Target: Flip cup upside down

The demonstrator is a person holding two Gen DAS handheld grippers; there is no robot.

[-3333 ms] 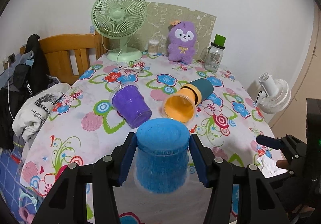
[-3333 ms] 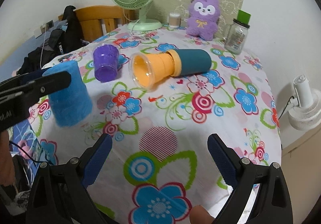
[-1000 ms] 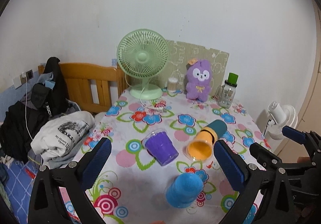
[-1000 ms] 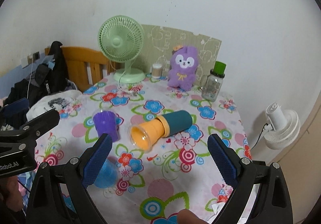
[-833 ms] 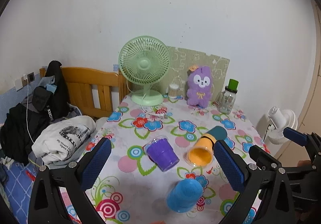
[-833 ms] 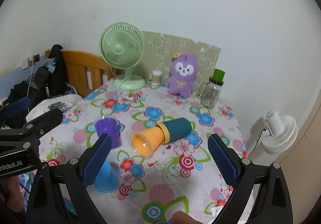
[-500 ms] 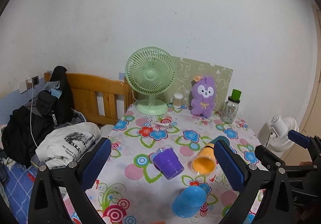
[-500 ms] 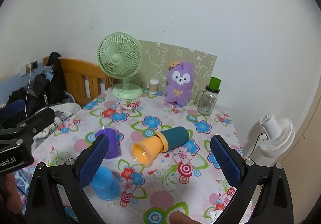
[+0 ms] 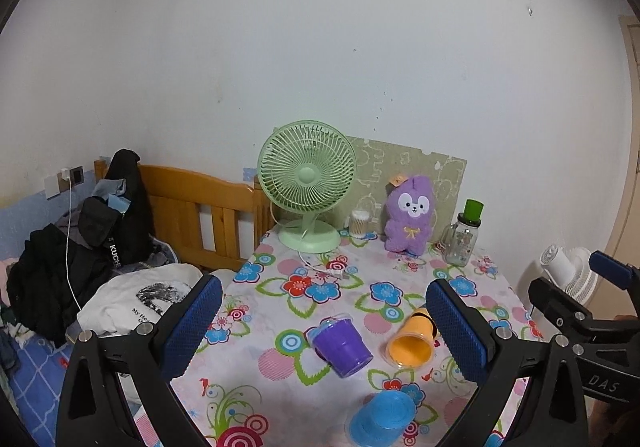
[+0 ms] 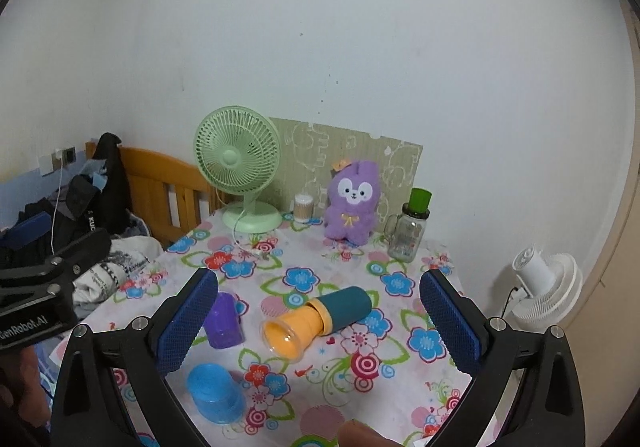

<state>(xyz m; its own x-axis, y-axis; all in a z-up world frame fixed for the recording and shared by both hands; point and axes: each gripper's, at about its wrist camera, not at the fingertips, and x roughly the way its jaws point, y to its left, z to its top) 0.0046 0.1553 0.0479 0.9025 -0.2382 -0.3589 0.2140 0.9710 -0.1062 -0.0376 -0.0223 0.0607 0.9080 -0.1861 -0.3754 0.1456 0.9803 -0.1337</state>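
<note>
A blue cup (image 9: 382, 419) stands upside down on the flowered tablecloth near the front edge; it also shows in the right wrist view (image 10: 215, 392). A purple cup (image 9: 341, 345) stands upside down behind it, also in the right wrist view (image 10: 223, 322). An orange and teal cup (image 10: 316, 318) lies on its side, mouth toward me, also in the left wrist view (image 9: 411, 343). My left gripper (image 9: 322, 327) is open and empty, held well above and back from the table. My right gripper (image 10: 318, 323) is open and empty too.
At the table's back stand a green fan (image 9: 306, 183), a purple plush toy (image 9: 409, 213), a small jar (image 9: 359, 223) and a green-lidded bottle (image 9: 464, 233). A wooden bed frame with clothes (image 9: 120, 247) is to the left. A white fan (image 10: 546, 287) stands at the right.
The left gripper let go of the blue cup, which now stands upside down on the table. Both grippers have pulled back and up from the table.
</note>
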